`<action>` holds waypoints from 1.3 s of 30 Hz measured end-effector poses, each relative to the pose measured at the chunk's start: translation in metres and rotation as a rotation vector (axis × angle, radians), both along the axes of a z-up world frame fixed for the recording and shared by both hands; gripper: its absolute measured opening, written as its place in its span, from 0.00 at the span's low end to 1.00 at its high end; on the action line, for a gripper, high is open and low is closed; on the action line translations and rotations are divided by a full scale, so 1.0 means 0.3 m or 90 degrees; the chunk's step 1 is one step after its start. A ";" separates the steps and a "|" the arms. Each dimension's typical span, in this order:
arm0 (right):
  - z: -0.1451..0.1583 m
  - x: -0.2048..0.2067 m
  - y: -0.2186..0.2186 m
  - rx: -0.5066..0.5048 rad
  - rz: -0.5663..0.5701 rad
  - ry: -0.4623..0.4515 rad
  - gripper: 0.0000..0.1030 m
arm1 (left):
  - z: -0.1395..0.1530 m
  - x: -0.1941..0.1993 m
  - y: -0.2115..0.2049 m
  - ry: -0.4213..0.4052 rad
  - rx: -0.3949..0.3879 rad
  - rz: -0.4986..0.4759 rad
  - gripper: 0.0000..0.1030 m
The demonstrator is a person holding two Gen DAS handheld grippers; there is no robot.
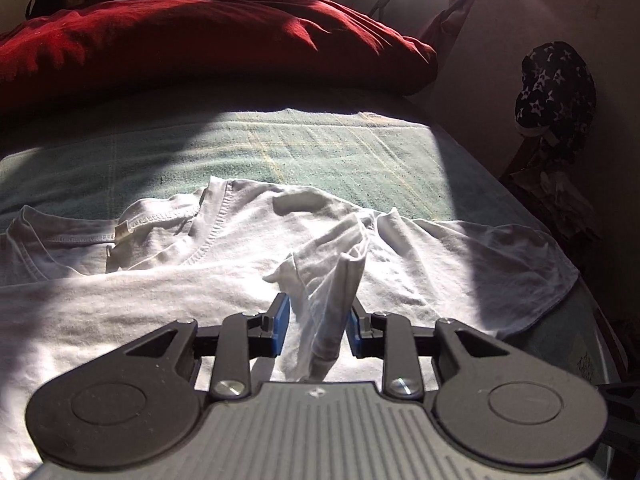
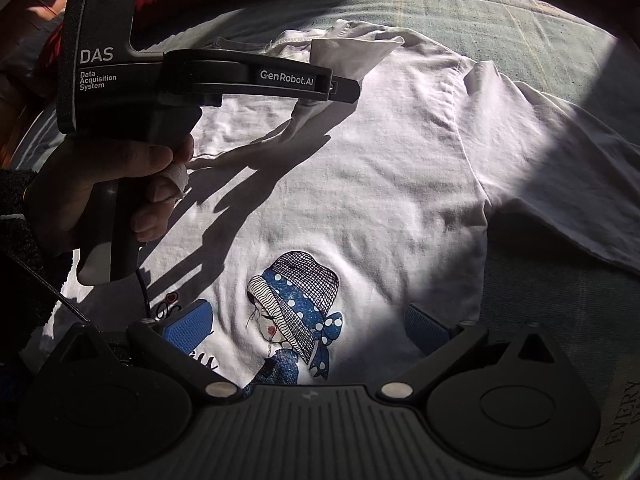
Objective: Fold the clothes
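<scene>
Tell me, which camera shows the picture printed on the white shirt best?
The right wrist view: the print, a figure in a blue dotted hat, lies in full sun between the open right gripper fingers. The left wrist view shows only plain shirt fabric, no print.

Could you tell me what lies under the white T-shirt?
A green blanket shows around the T-shirt, spread beneath it. Whatever lies directly under the shirt is covered.

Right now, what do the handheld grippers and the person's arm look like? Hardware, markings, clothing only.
Both grippers, left and right: black linkage arms, round pivot housings, silver screws, ribbed grey base, blue textured pads. The left unit's pistol-grip body reads "DAS Data Acquisition System" and "GenRobot.AI"; a thin black cable leaves its handle. Dark knit sleeve.
</scene>
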State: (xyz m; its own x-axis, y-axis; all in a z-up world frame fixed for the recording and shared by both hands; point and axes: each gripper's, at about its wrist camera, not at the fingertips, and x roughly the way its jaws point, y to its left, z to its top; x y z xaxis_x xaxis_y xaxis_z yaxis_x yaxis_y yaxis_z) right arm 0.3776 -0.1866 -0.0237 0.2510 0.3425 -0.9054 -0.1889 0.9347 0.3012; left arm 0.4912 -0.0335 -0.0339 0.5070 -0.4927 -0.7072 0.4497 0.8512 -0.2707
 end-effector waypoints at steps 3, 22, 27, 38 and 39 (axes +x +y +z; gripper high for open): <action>0.002 0.002 0.001 0.000 0.000 0.000 1.00 | 0.034 -0.021 0.038 -0.010 -0.007 0.003 0.42; 0.020 0.016 0.118 -0.005 0.040 -0.001 1.00 | -0.018 -0.305 0.510 -0.089 0.408 0.184 0.51; 0.018 0.026 0.190 -0.006 0.063 -0.001 1.00 | -0.077 -0.279 0.615 -0.086 0.430 0.226 0.53; 0.013 0.043 0.340 -0.007 0.112 0.005 1.00 | -0.090 -0.261 0.780 -0.107 0.400 0.308 0.64; 0.012 0.046 0.349 -0.008 0.115 0.004 1.00 | -0.091 -0.268 0.791 -0.105 0.388 0.310 0.64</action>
